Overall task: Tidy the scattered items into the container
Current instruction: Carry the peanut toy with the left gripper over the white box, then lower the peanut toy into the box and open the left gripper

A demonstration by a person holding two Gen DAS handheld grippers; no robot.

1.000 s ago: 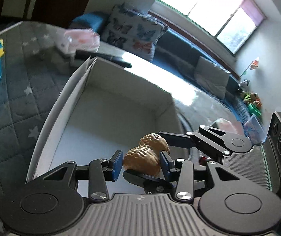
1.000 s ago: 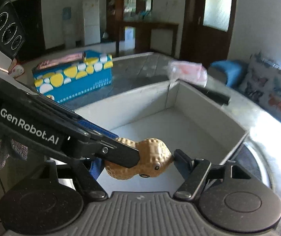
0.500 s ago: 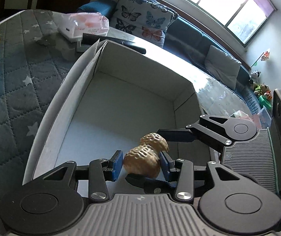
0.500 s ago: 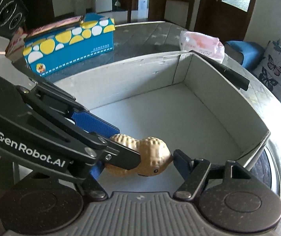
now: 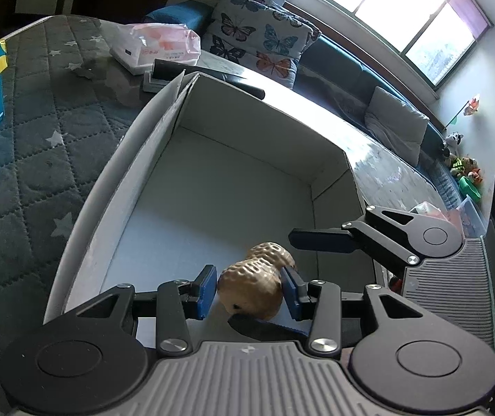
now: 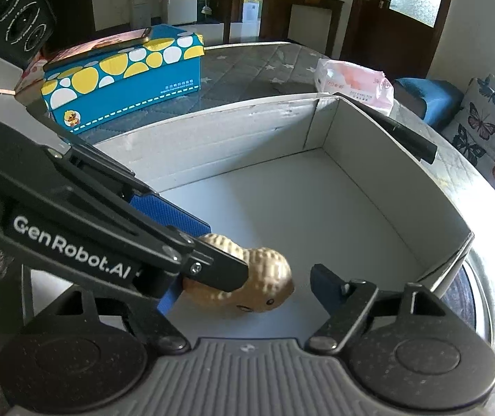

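Observation:
A tan peanut-shaped toy [image 5: 252, 286] is held between the blue pads of my left gripper [image 5: 249, 291], low inside the white cardboard box [image 5: 115, 180]. It shows in the right wrist view [image 6: 247, 286] too, partly behind the left gripper's finger [image 6: 164, 242]. My right gripper [image 6: 244, 284] is open around the toy: its right fingertip [image 6: 323, 284] stands apart from it, its left one is hidden. In the left wrist view one right finger [image 5: 320, 241] reaches past the toy and another lies under it.
The box [image 6: 247, 128] rests on a grey quilted table cover [image 5: 32, 131]. A blue-and-yellow tissue box [image 6: 122, 76], a pink-white tissue pack [image 6: 355, 83] and a black remote [image 6: 400, 131] lie beyond it. A black speaker [image 6: 15, 14] stands at left.
Both grippers have gone down into the box with the toy. The right gripper's right fingertip has come away from the toy; the left gripper still grips it.

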